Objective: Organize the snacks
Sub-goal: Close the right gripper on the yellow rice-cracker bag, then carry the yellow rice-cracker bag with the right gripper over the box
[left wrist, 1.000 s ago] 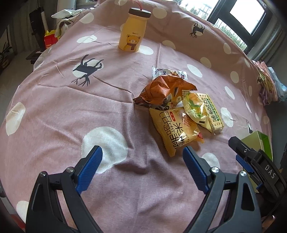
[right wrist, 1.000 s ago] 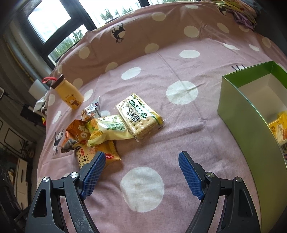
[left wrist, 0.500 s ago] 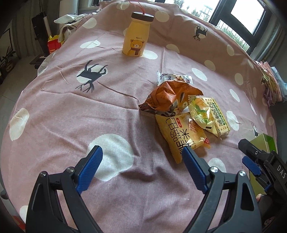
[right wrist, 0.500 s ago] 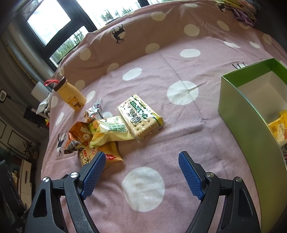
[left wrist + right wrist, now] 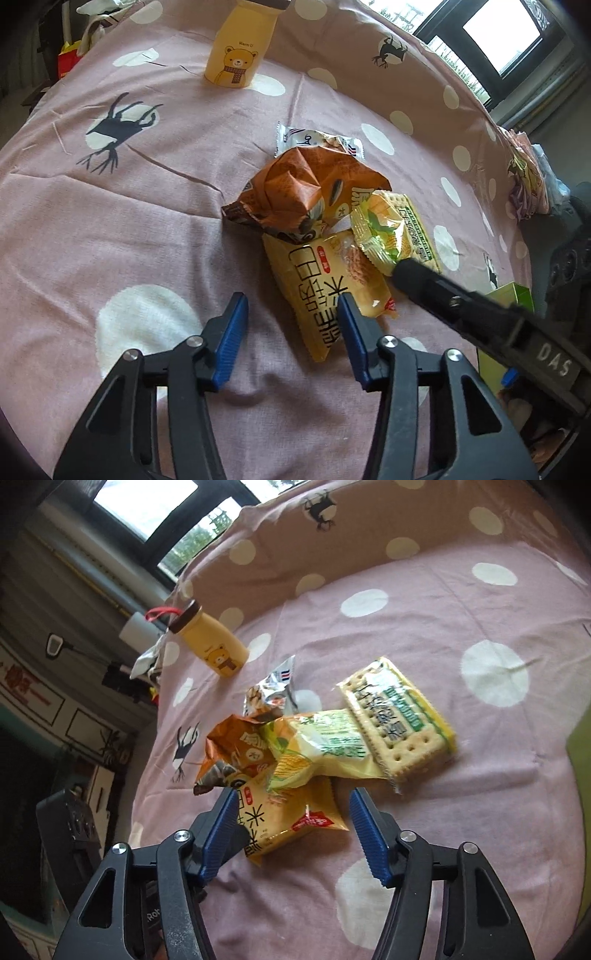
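Snack pile: five packets are lying overlapped on the pink dotted bedsheet (image 5: 122, 229), well short of the green box (image 5: 511, 293) that is peeking in at the right edge of the left wrist view.
Yellow packet (image 5: 325, 291): it is sitting nearest both tools, its far end tucked under the orange bag (image 5: 299, 192) and the corn-print packet (image 5: 325, 749).
Right gripper (image 5: 291, 830): its jaws are closing, roughly a third open, and are straddling the yellow packet's near end; I cannot tell whether the pads are touching it yet, and nothing is being lifted.
Left gripper (image 5: 291, 332): its jaws are also closing, about a third open, holding nothing; one pad is sitting over the yellow packet's edge, the other over bare sheet.
Risk, dragging: pulling the yellow packet is likely to be tugging the orange bag and corn-print packet along, since they are resting on it.
Risk, clash: both tools are converging on one packet and the right gripper's finger is crossing close to the left pad.
Risk, slip: glossy film pinched at a corner may be sliding free.
Cracker pack (image 5: 399, 723): it is lying partly under the corn-print packet and may be getting shifted.
Bear bottle (image 5: 238, 51): it is standing well apart, out of harm.
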Motion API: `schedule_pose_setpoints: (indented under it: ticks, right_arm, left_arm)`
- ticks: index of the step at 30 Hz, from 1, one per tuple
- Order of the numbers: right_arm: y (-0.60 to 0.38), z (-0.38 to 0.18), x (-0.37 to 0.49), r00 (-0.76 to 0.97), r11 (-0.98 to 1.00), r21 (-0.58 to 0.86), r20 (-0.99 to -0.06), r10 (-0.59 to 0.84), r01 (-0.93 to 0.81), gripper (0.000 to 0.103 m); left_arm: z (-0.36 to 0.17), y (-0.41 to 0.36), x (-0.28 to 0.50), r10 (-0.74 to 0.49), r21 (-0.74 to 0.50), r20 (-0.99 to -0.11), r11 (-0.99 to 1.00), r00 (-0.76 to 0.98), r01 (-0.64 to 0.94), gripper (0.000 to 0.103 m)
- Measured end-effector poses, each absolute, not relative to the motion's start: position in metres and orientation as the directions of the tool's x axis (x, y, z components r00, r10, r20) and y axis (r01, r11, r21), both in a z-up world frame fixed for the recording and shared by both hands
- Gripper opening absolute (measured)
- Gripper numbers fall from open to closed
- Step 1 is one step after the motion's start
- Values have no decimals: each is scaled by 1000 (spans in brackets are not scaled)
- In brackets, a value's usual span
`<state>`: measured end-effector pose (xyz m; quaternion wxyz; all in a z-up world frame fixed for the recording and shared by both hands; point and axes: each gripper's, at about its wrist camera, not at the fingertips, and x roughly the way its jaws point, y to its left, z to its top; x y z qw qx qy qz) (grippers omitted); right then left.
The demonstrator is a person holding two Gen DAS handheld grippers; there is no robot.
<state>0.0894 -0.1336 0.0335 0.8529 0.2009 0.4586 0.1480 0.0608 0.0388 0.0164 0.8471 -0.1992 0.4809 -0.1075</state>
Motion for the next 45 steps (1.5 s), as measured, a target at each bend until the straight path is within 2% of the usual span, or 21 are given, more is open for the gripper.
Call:
schedule_pose_setpoints:
  ticks: [1,3,7,13,18,24,31,36,45]
  right_arm:
    - [-127,30,93,519,883,462,-737,432,-79,52]
    - [-115,21,98,490,896,431,-762,424,-104,51]
    - [-113,11,111,468,875,473,-754,462,-102,51]
    - [-123,4,107,438,832,546,-728,528,-95,48]
    - [-128,13,86,447,808,581,-700,556,-96,47]
    - [-132,33,50,524,802,590,-656,543,-93,47]
    - [-149,69,9,621,802,589,-593,512,-99,47]
    - [-160,84,-9,675,816,574,-572,466,-77,47]
    - [-196,109,-25,746,830,555,-529,406,-57,47]
  left_arm:
    - [16,39,62,-383,-451,-771,892,508,-12,42]
    - [15,38,63,-396,-464,-763,886,511,-5,41]
    - [12,33,67,-447,-499,-750,866,487,25,38]
    - [24,22,58,-433,-455,-749,886,501,86,34]
    - [38,22,37,-444,-457,-719,882,534,117,34]
    - [55,14,14,-482,-443,-670,870,564,217,34]
    - [78,-3,-9,-558,-440,-574,828,600,349,34]
    - [88,-16,-9,-593,-464,-524,801,611,379,34]
    - [109,-63,-9,-650,-444,-478,759,591,475,34]
